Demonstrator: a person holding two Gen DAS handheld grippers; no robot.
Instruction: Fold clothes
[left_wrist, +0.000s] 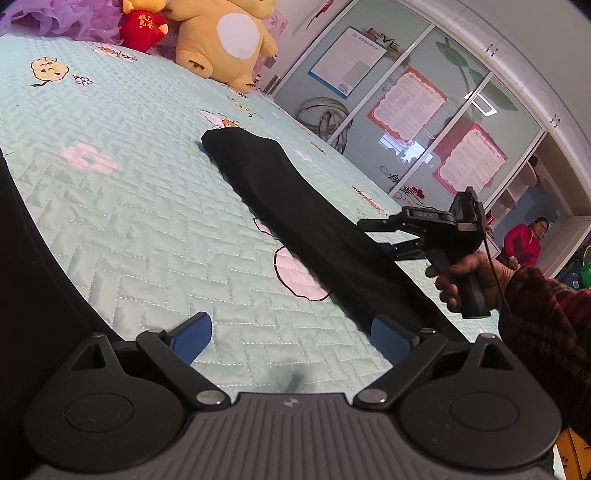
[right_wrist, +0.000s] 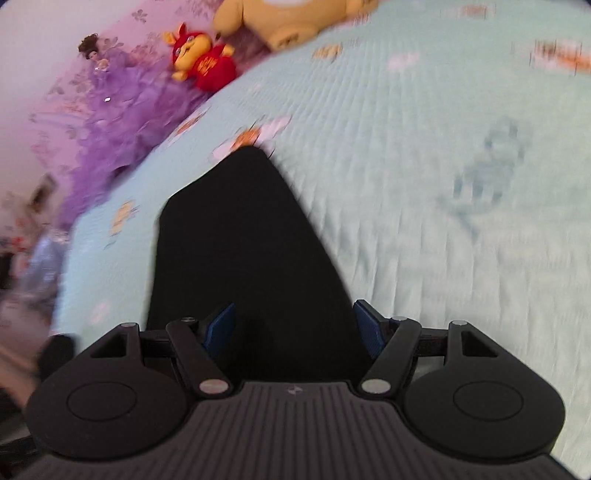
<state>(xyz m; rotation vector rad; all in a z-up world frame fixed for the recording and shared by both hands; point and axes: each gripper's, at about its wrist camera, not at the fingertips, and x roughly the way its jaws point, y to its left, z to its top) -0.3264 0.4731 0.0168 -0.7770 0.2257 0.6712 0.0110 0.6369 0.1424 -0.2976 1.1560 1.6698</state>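
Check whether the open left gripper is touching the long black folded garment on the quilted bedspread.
Apart. In the left wrist view, the left gripper is open over bare mint quilted bedspread; the black garment lies beyond its right finger.

Both wrist views low over the bed (left_wrist: 129, 221), facing its plush-toy end, black garment (left_wrist: 295, 221) shared.

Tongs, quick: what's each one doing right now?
Left tongs: open, holding nothing, over the quilt.
Right tongs: open, above the near end of the black garment, not gripping it.
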